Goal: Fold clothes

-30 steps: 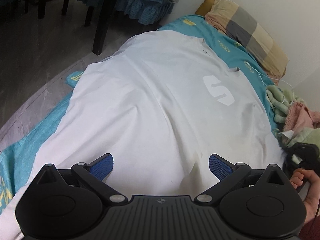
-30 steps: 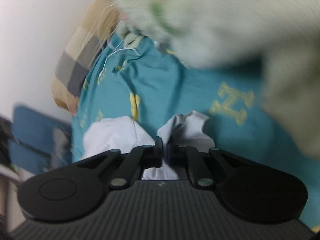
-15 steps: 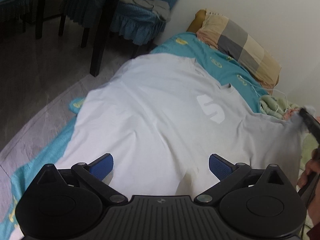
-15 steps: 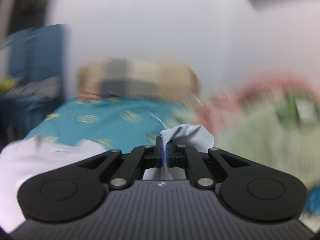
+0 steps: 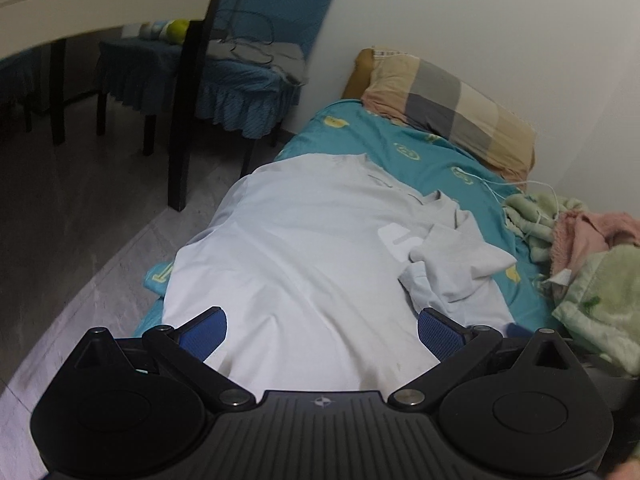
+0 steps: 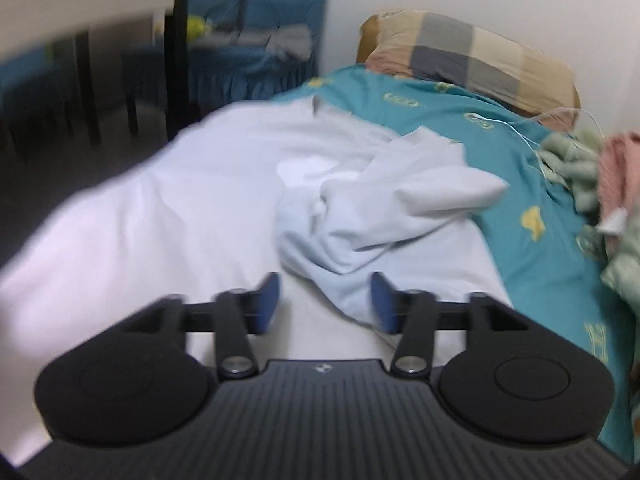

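Bed with teal patterned sheet (image 5: 424, 148), white shirt (image 5: 296, 248) spread across centre, checked pillow (image 5: 448, 100) upper right, green and pink blankets (image 5: 576, 232) at right edge

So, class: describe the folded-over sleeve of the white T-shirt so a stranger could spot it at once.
Start at the teal bed sheet, where a white T-shirt lies spread flat. On its wall side is the sleeve, flipped inward onto the chest. It is the only crumpled, raised bunch on the otherwise smooth shirt.
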### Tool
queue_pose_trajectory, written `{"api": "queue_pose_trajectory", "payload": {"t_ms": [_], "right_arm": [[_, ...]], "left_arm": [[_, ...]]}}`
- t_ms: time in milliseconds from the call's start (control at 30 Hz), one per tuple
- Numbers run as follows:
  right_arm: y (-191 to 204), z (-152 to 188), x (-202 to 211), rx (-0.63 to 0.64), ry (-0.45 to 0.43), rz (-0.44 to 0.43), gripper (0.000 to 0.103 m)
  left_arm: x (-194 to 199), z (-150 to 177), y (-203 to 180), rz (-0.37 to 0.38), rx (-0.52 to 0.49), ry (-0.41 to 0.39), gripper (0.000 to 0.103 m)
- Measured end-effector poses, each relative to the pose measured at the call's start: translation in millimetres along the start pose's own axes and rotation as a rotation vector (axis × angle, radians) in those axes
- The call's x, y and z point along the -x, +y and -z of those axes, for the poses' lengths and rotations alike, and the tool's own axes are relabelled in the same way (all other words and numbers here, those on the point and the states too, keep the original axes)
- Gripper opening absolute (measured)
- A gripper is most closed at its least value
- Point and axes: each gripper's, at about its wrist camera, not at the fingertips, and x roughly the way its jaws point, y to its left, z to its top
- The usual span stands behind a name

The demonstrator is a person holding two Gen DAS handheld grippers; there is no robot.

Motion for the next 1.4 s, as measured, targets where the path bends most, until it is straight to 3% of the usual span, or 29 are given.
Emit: {"api": "queue_pose_trajectory", "payload": {"t_ms": [167,400,667,1400], "right_arm": [[-20.8,-4.8,85.2,-0.260,-0.074,-0.055,0.058],[-28.1,19.5,161.2,-0.379,-0.239,-0.039,0.069],[-36.5,34.1,160.3,-0.352,-0.257,0.025,0.069],[-54.2,36.9,161.1,-0.372,-0.274,-0.032,0.069]], "left_arm": [[13.4,12.3,-22.3,-0.008,-0.113,-0.028,0.103],[27.7,35.6,-39.6,0.030,-0.164,-0.017,0.103],[40.0,41.9,-52.8,0.065,-0.223,-0.079,0.103],[28.6,50.6,-47.0,0.055,-0.211,-0.077,0.103]]}}
